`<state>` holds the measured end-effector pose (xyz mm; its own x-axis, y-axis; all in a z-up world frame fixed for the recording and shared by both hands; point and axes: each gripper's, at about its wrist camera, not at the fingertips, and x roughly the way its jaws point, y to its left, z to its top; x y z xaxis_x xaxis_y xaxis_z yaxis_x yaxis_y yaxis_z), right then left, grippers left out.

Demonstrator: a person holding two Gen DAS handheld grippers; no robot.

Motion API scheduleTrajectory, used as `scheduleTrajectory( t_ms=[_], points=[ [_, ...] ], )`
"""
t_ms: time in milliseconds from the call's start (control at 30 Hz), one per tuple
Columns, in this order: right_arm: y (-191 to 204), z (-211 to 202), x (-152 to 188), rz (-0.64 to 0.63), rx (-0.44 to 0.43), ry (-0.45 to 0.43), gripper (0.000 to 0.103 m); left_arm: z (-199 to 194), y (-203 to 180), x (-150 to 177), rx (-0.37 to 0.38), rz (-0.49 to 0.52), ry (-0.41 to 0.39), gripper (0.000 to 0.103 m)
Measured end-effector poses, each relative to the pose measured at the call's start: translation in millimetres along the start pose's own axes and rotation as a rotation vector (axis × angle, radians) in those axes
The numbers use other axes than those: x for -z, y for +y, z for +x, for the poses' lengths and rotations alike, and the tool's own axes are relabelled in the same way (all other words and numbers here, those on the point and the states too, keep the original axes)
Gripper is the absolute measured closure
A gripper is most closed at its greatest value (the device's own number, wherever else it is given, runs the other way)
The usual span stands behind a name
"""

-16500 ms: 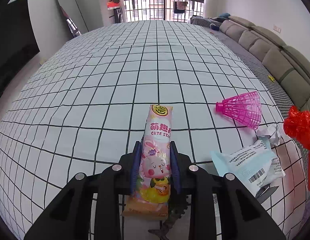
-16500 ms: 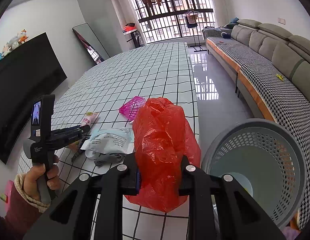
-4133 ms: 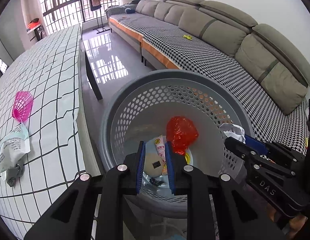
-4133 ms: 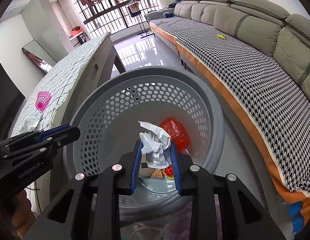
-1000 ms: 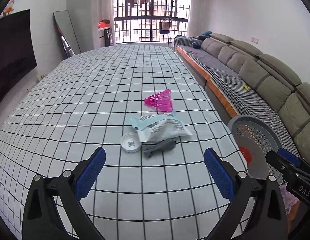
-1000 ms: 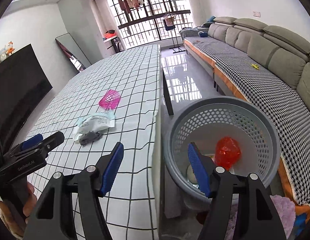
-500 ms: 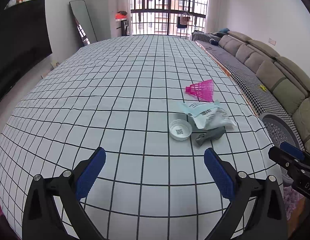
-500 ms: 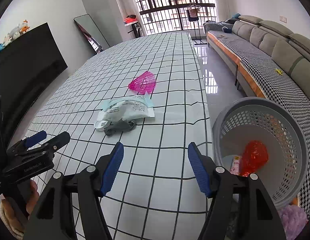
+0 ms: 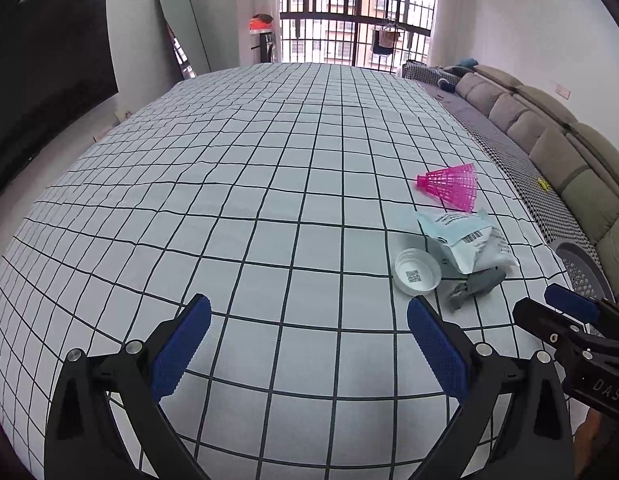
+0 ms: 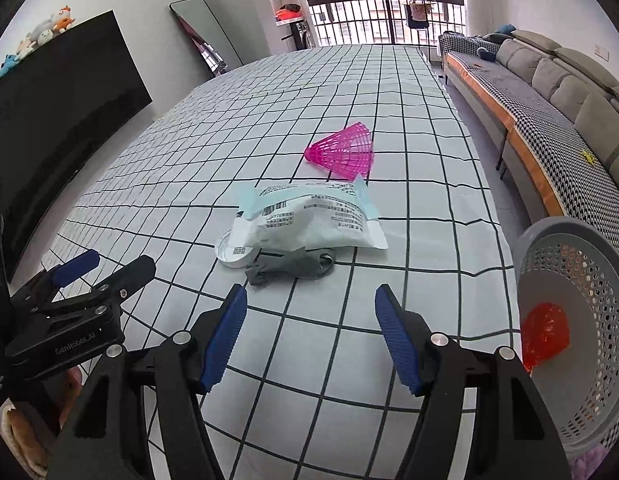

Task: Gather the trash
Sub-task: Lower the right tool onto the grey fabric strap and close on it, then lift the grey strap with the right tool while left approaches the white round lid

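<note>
On the checked tablecloth lie a pink plastic shuttlecock (image 10: 343,150), a white and pale-blue printed packet (image 10: 309,220), a round white lid (image 10: 234,250) and a crumpled grey scrap (image 10: 289,266). They also show in the left wrist view: shuttlecock (image 9: 451,186), packet (image 9: 465,242), lid (image 9: 417,272), scrap (image 9: 475,286). My right gripper (image 10: 311,312) is open and empty, just short of the grey scrap. My left gripper (image 9: 307,322) is open and empty, to the left of the pile. A grey perforated basket (image 10: 569,276) beside the table holds a red bag (image 10: 545,330).
The table edge (image 10: 493,240) runs along the right, with the basket on the floor below it. A long grey sofa (image 10: 565,80) stands further right. A black TV (image 10: 57,92) and a leaning mirror (image 10: 205,44) are on the left. Barred windows are at the back.
Both grippers have swung from the basket back over the table and come closer to the pile of trash. Both stay open and empty.
</note>
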<state>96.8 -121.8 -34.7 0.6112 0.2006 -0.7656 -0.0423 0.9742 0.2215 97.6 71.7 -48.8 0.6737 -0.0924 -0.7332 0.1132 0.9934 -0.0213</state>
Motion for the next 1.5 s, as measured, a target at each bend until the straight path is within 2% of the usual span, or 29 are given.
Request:
scheduleTrajectory(
  t_ms=[500,933,1167,1367,1500],
  points=[
    [19.3,34.6,-13.7,-0.052,0.018,0.059,0.039,7.2,25.4,-5.1,-0.03,-0.067,-0.004,0.006],
    [32.5,51.6,-17.2,-0.105,0.092,0.074,0.04,10.5,29.9,-5.1,-0.029,-0.087,0.008,0.006],
    [33.8,53.5,-15.5,-0.118,0.094,0.081,0.061,11.8,26.7,-5.1,-0.013,-0.084,0.014,0.006],
    [33.3,47.9,-12.4,-0.115,0.082,0.075,0.071,10.4,25.7,-5.0,-0.001,-0.082,0.013,0.006],
    [29.1,41.0,-9.9,-0.099,0.071,0.068,0.074,9.6,23.9,-3.8,0.007,-0.077,0.012,0.006]
  ],
)
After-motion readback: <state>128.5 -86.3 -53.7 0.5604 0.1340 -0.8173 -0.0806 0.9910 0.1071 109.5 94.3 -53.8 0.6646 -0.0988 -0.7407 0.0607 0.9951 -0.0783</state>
